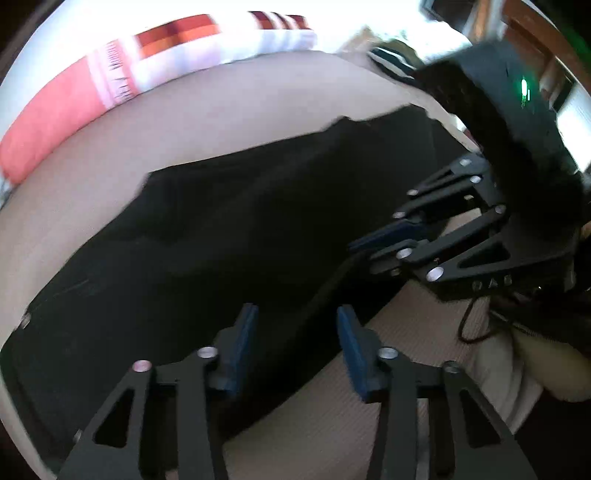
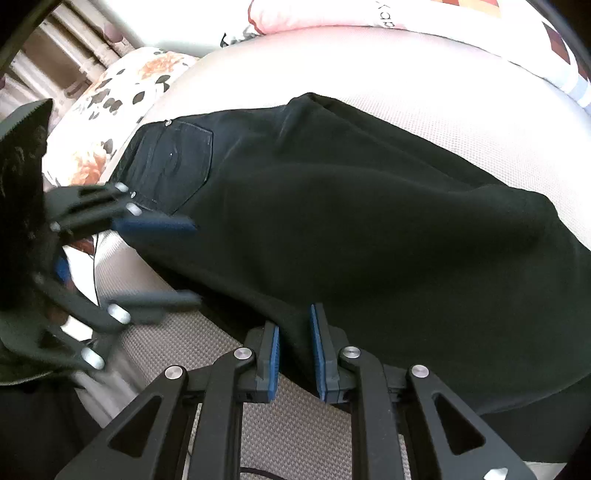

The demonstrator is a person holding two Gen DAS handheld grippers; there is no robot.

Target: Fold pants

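Observation:
Black pants (image 2: 369,221) lie folded lengthwise across a beige mesh mattress (image 2: 424,77), their back pocket (image 2: 173,162) toward the left end. My right gripper (image 2: 295,317) is shut on the near edge of the pants, with dark cloth filling the narrow gap between its blue pads. In the left wrist view the right gripper (image 1: 356,245) sits at the pants' (image 1: 240,221) right edge, and a ridge of cloth runs off its tips. My left gripper (image 1: 295,314) is open over the near edge, holding nothing. The right wrist view shows the left gripper (image 2: 194,260) blurred beside the waistband end.
A red and white striped pillow (image 1: 55,114) lies along the far edge of the mattress (image 1: 221,103). A floral pillow (image 2: 110,110) sits by the waistband end, a pink one (image 2: 295,18) behind it. A thin black cable (image 1: 469,325) hangs under the right gripper.

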